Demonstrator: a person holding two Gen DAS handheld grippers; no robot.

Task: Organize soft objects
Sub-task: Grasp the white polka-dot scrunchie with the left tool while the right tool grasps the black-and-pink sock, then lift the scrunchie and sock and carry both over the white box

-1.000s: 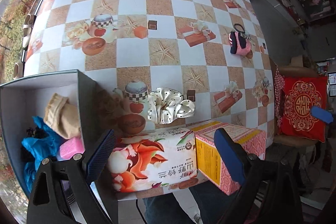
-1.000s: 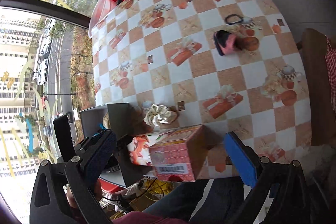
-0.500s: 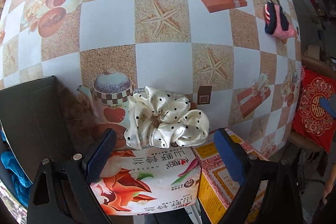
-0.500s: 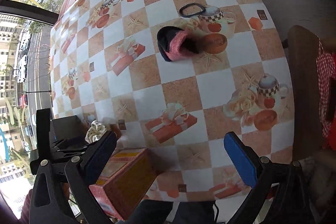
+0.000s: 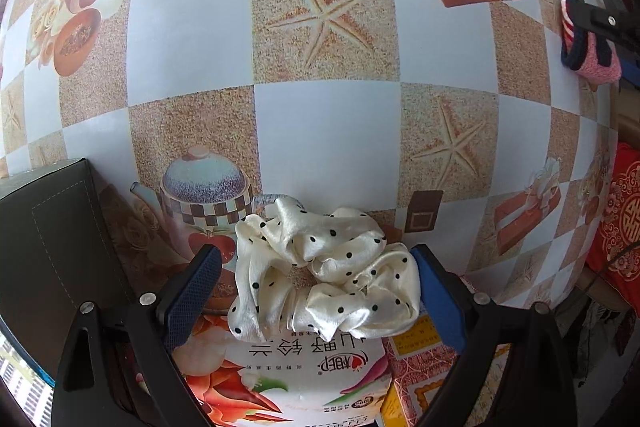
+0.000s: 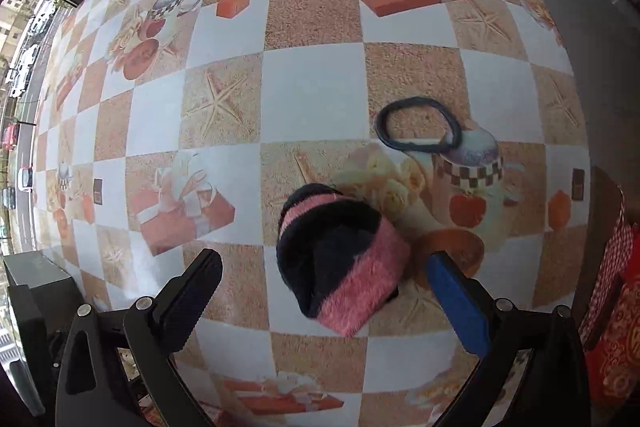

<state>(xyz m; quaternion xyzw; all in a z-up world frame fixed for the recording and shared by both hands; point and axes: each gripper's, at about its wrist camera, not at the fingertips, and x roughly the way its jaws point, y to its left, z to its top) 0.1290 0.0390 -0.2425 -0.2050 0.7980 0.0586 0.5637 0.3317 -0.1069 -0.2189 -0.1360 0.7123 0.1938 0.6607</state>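
Observation:
A cream scrunchie with black dots [image 5: 324, 279] lies on the checked tablecloth, partly over a tissue pack [image 5: 296, 379]. My left gripper [image 5: 316, 291] is open, one finger on each side of the scrunchie. A pink and black striped sock roll [image 6: 340, 259] lies on the cloth in the right wrist view, with my right gripper [image 6: 324, 291] open around it. The same sock [image 5: 588, 47] shows at the far right in the left wrist view, with part of the other gripper over it. A black hair tie [image 6: 420, 125] lies just beyond the sock.
A dark grey storage box [image 5: 52, 259] stands at the left, its corner [image 6: 36, 287] also in the right wrist view. A pink patterned carton [image 5: 424, 375] sits beside the tissue pack. A red embroidered cushion [image 5: 616, 239] rests on a chair past the table's right edge.
Both grippers have moved down and forward. The left one now straddles the scrunchie and the right one straddles the sock. The box's contents have left the view.

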